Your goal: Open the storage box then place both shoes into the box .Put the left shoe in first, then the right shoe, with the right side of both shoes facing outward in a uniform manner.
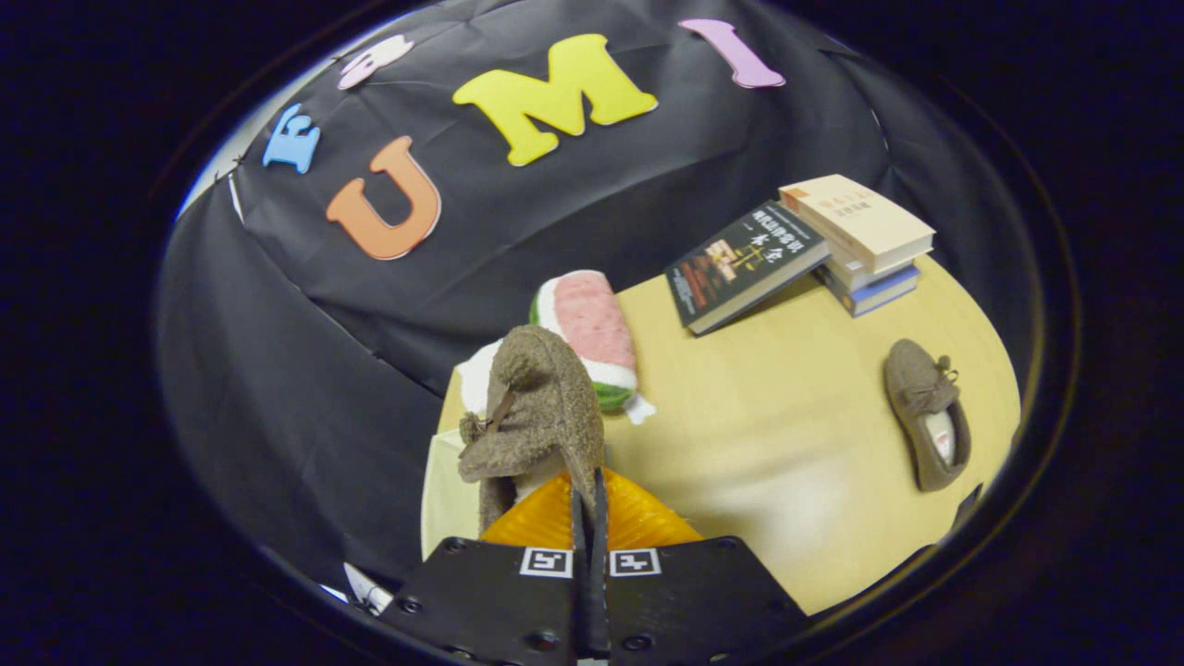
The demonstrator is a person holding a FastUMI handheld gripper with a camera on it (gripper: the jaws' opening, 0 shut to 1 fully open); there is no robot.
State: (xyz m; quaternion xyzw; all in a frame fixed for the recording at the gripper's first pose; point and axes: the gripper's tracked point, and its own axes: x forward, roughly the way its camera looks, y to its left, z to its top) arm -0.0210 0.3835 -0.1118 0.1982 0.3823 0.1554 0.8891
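The tongs (586, 504) are seen pressed almost together, with the thin rear edge of a brown fuzzy shoe (535, 416) pinched between the two fingers. This shoe is held up above the tabletop (786, 444), its toe pointed away from the fingers and its small bow turned to the left side. Just below and behind the held shoe, a pale, box-like thing (448, 504) is partly seen at the tabletop's near left corner; what it is cannot be told for sure. Just beyond the held shoe, a watermelon-slice cushion (592, 333) is laid on the tabletop against the black cloth wall (296, 370). A second brown shoe (928, 425) is laid flat on the tabletop well off to the right, its opening turned upward and its bow at the far end. At the far right corner, a dark book (740, 264) is propped tilted against a small stack of books (865, 240)
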